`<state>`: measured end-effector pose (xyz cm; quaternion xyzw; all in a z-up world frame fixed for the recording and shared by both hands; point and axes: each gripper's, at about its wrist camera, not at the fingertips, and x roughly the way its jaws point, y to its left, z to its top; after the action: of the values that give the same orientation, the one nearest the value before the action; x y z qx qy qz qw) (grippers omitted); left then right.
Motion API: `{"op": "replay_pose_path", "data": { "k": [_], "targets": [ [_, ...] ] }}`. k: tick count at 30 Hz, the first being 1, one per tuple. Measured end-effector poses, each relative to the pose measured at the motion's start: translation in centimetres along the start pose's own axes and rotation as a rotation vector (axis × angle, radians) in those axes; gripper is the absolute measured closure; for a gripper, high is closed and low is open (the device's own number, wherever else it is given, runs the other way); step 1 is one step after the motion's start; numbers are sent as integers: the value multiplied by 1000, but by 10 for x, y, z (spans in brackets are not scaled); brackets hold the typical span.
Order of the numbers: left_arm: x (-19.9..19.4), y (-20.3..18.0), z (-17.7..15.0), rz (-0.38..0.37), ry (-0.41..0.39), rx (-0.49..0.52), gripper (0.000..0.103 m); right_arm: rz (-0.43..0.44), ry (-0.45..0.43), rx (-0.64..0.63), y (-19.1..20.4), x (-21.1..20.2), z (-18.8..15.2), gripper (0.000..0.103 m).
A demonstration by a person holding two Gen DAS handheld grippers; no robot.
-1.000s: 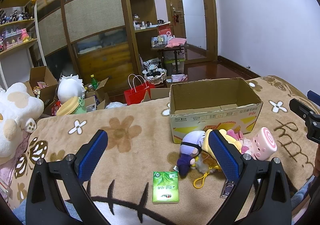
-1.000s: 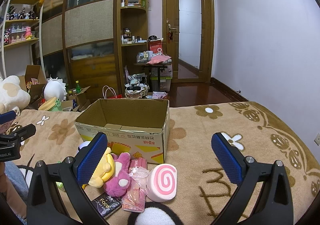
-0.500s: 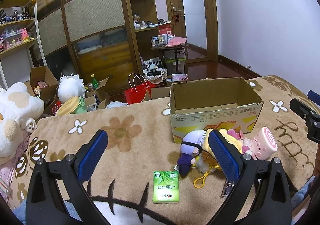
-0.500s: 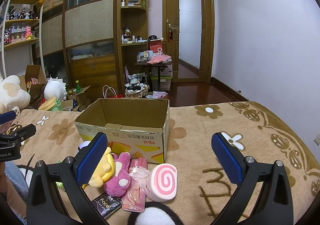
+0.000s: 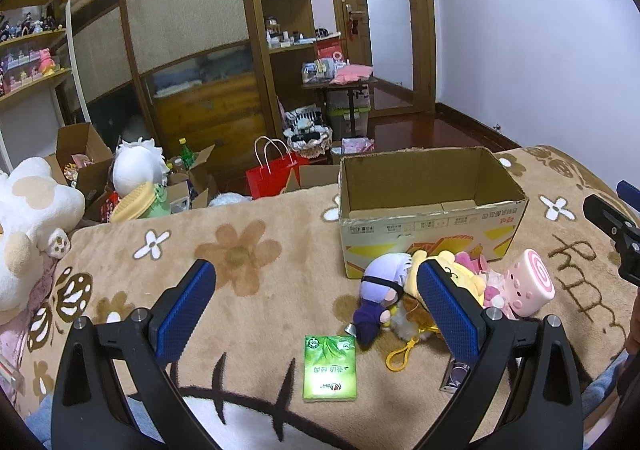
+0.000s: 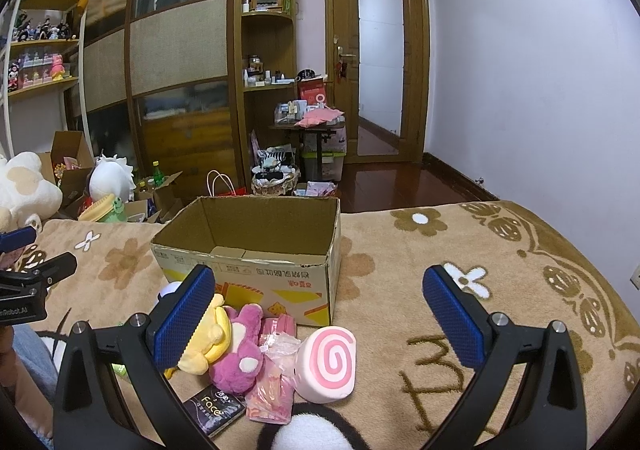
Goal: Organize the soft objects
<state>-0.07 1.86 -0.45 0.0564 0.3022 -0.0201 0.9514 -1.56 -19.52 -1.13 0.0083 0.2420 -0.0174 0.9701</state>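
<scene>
Two tools hang over the bed, both with fingers spread wide and holding nothing: the left tool (image 5: 316,306) fills the bottom of its own view, the right tool (image 6: 318,310) the bottom of its. Open blanket (image 5: 240,250) runs across the middle left of the left view, with the bed's far edge dropping off toward floor clutter in the upper left. In the right view, bare blanket stretches through the right half of the frame to the purple wall (image 6: 540,70). An open cardboard box (image 6: 256,250) sits at centre frame there, top flaps gone, nothing visible inside. The soft things lie in a heap pressed against the box's near side, at lower centre: a yellow plush (image 6: 204,346), a pink plush rabbit (image 6: 236,354) touching it, crinkly pink packets (image 6: 272,374), and a pink swirl-roll cushion (image 6: 330,360) tipped on its side. From the left view a purple-haired doll (image 5: 378,296) lies beside the yellow one, partly behind the right finger. Flat on the blanket nearby are a green tissue pack (image 5: 330,368), a yellow clip loop (image 5: 400,354) and a black "Face" packet (image 6: 214,408). A large white plush (image 5: 28,226) sits at the left edge.
</scene>
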Motion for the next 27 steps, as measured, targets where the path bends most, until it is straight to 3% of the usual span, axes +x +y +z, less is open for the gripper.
{"op": "replay_pose_path", "data": {
  "k": [10,27],
  "targets": [
    [27,-12,2,8,124,26,3,27,82,49,2,14,-5,0],
    [112,6,-19,-43,474,-124,3,29,373,61,-7,97,-29,0]
  ]
}}
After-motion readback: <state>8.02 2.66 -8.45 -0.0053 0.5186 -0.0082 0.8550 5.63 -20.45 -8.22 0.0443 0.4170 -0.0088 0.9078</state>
